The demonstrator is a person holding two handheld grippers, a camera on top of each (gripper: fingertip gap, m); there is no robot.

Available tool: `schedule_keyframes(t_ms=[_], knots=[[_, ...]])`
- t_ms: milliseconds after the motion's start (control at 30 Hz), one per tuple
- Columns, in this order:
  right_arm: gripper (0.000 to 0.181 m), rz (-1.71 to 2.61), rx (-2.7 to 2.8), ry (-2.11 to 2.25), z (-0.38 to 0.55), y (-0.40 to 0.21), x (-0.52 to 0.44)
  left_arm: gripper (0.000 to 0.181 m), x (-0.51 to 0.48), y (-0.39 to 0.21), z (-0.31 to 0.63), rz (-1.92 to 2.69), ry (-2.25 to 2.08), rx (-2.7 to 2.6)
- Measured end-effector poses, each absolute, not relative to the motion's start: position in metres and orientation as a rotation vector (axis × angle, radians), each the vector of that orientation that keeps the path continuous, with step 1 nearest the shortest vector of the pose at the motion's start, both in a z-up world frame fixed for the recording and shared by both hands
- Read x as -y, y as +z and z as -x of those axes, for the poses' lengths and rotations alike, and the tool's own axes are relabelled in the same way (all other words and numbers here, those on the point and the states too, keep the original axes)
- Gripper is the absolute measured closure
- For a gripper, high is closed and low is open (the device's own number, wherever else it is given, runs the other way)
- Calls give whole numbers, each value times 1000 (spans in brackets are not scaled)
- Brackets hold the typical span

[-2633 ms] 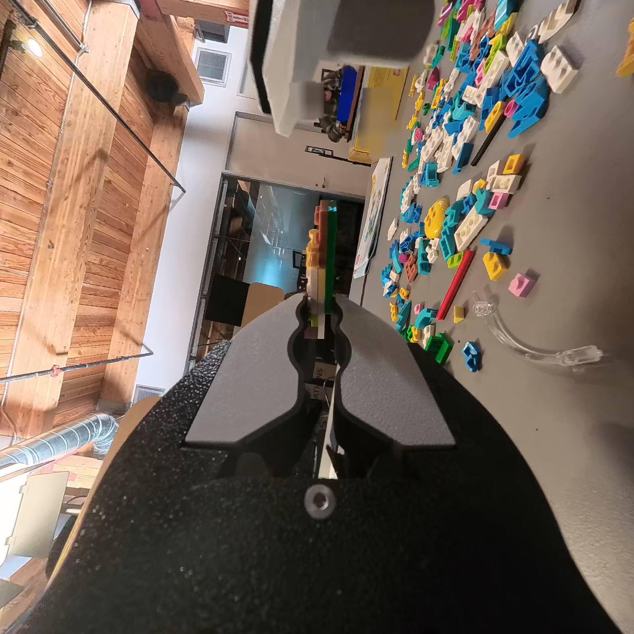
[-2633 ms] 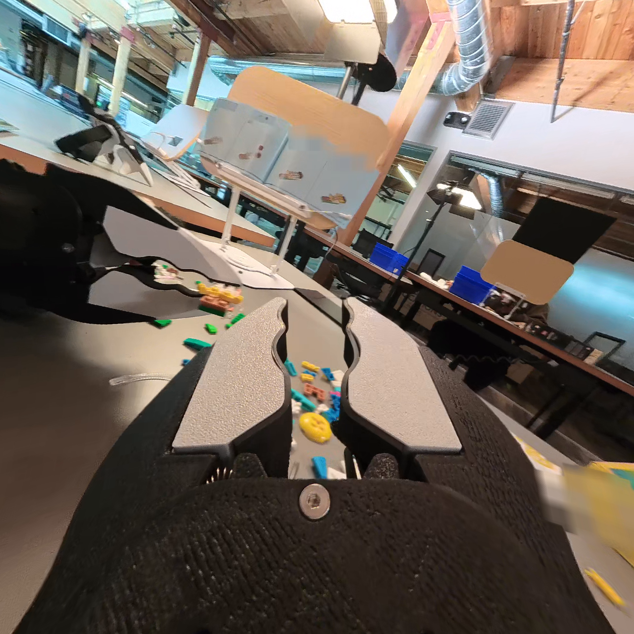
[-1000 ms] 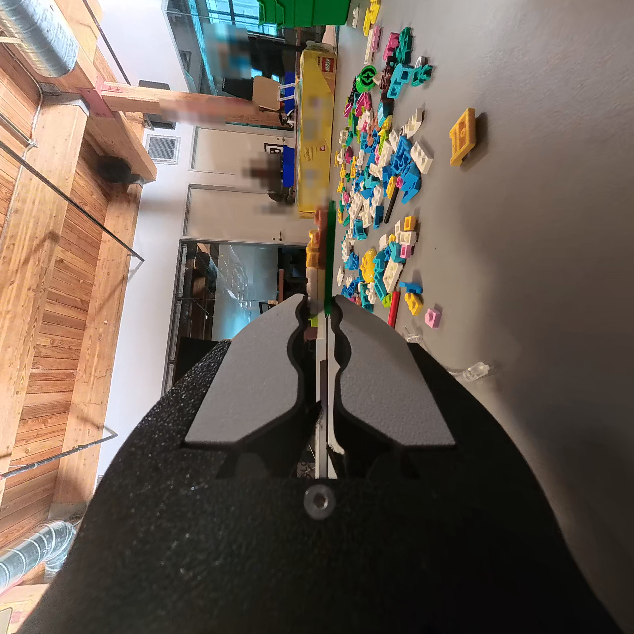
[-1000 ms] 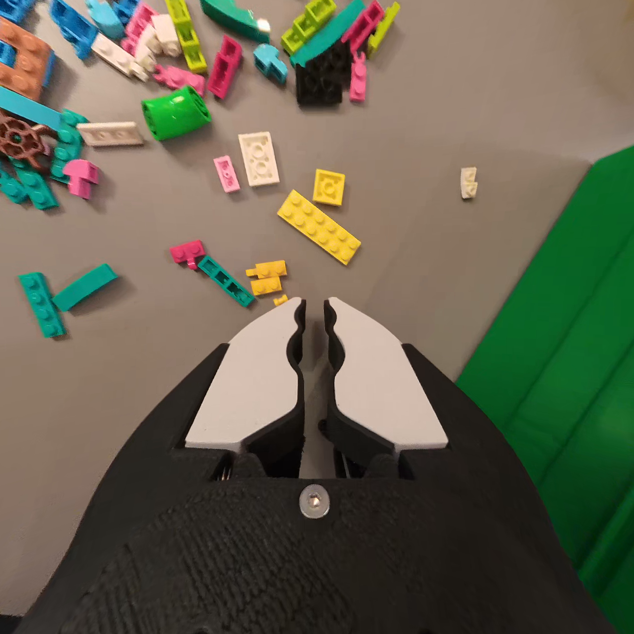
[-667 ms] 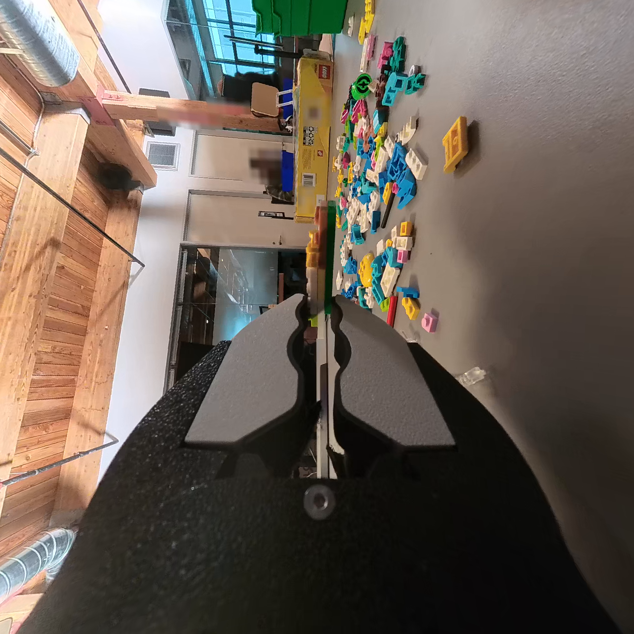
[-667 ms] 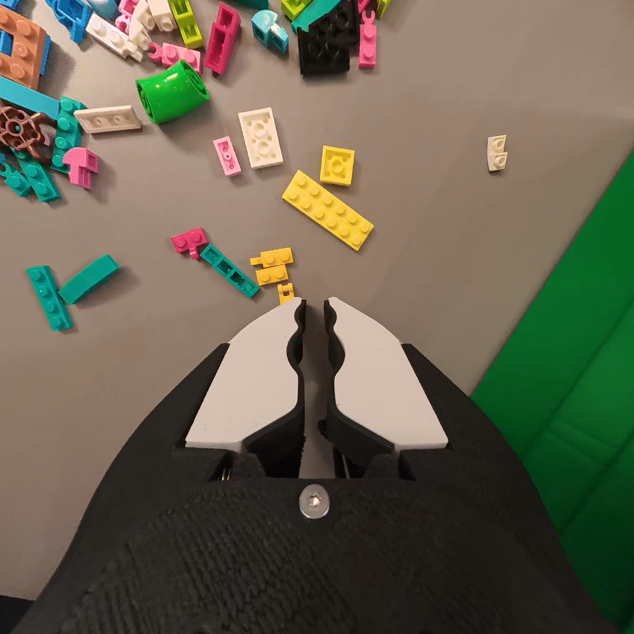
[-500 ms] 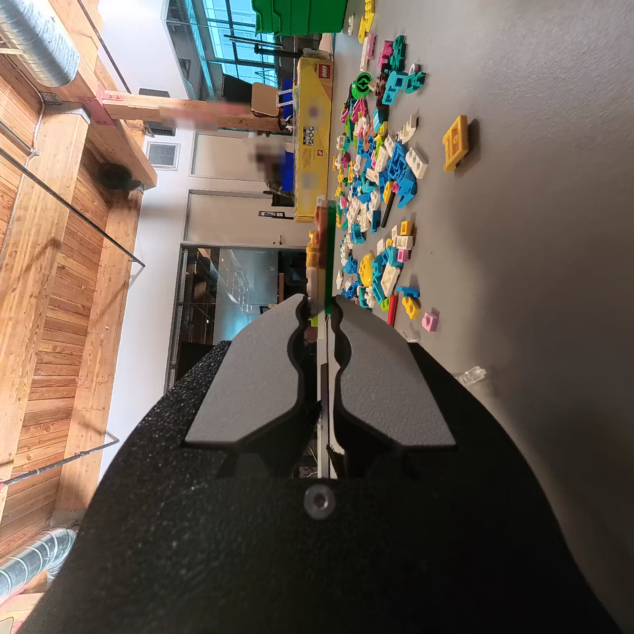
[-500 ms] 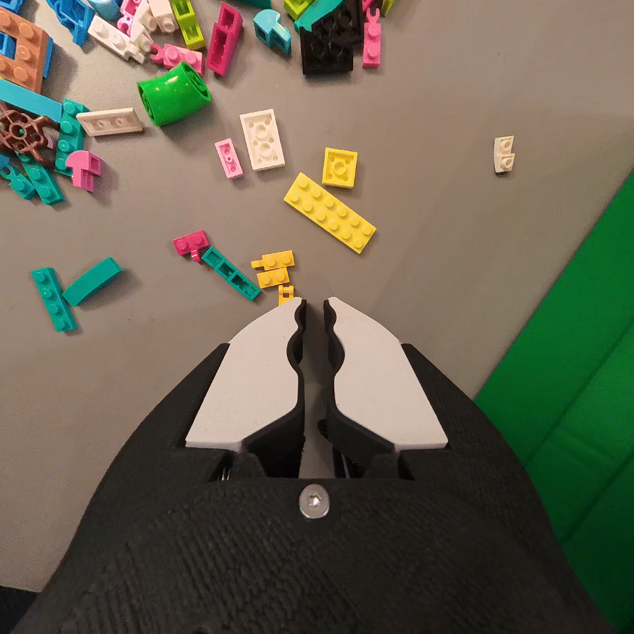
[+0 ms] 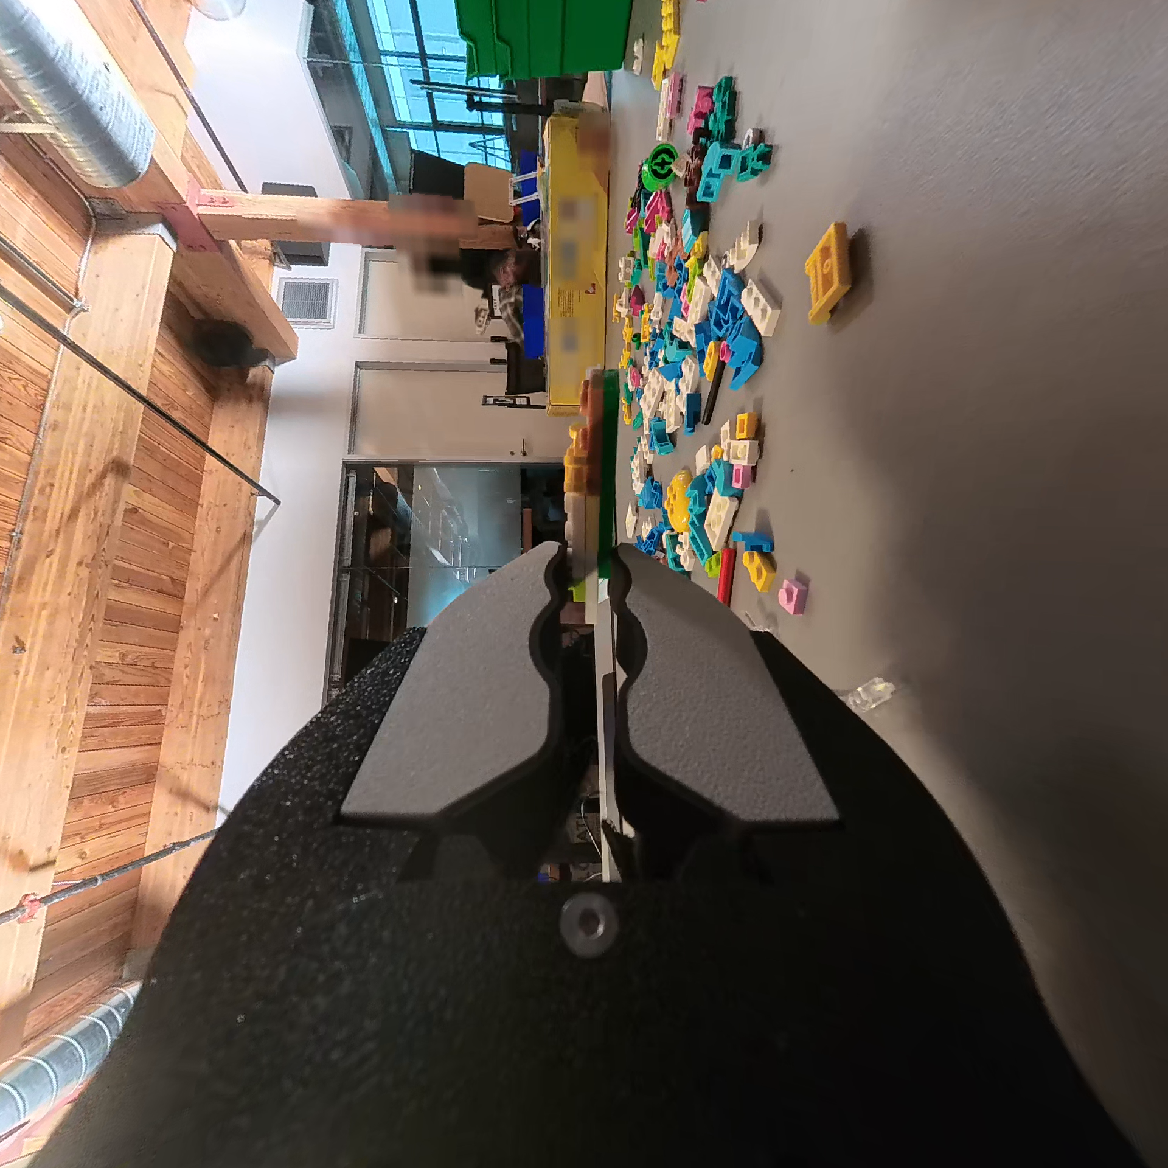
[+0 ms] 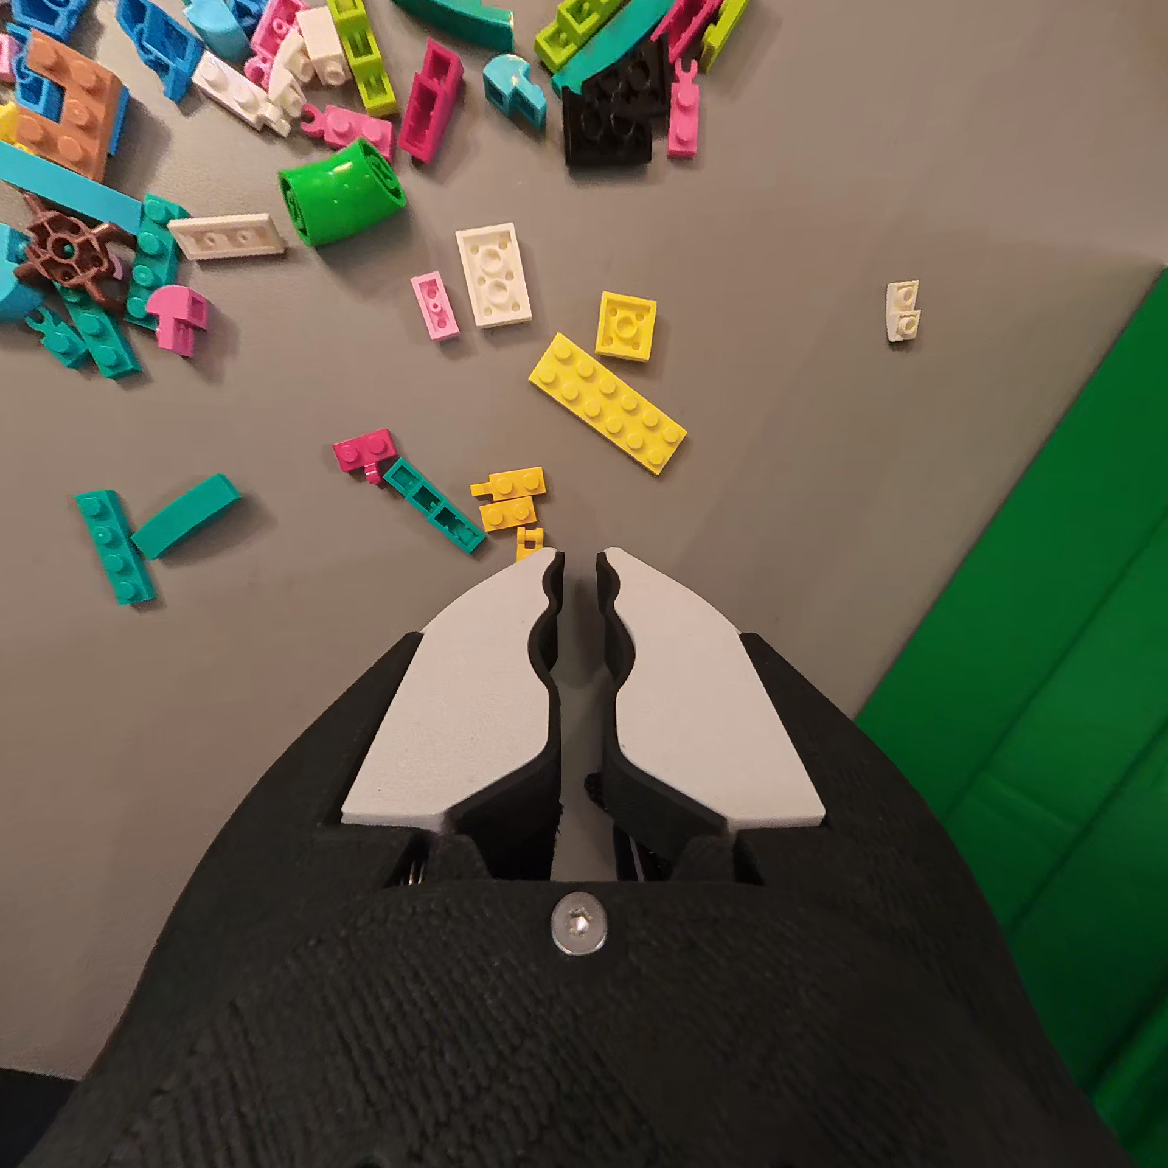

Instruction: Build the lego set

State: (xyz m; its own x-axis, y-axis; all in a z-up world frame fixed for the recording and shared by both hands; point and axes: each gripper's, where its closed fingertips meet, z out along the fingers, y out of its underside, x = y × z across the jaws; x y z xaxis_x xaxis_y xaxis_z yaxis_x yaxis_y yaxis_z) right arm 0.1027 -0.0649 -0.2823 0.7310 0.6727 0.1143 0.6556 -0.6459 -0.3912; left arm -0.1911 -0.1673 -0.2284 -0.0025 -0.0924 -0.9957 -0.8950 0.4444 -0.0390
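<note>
Gripping a thin studded build (image 9: 599, 468), left tool (image 9: 588, 556) clamps.

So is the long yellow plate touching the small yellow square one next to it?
Apart. The right wrist view, looking down on the table, shows a thin strip of grey table between the long yellow plate and the small yellow square plate; their nearest corners come close without meeting.

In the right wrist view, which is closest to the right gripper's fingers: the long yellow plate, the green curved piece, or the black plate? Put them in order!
From the right gripper:
1. Long yellow plate, just ahead, slightly right.
2. Green curved piece, farther ahead on the left.
3. Black plate, farthest, near the view's top edge.
</note>
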Motion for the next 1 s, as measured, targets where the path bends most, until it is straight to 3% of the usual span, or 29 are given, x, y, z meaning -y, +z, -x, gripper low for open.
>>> schedule_keyframes(t_ms=[1000], knots=[[175, 2314, 1103, 16, -74, -257, 54, 169, 177, -229, 169, 876, 756, -1475]])
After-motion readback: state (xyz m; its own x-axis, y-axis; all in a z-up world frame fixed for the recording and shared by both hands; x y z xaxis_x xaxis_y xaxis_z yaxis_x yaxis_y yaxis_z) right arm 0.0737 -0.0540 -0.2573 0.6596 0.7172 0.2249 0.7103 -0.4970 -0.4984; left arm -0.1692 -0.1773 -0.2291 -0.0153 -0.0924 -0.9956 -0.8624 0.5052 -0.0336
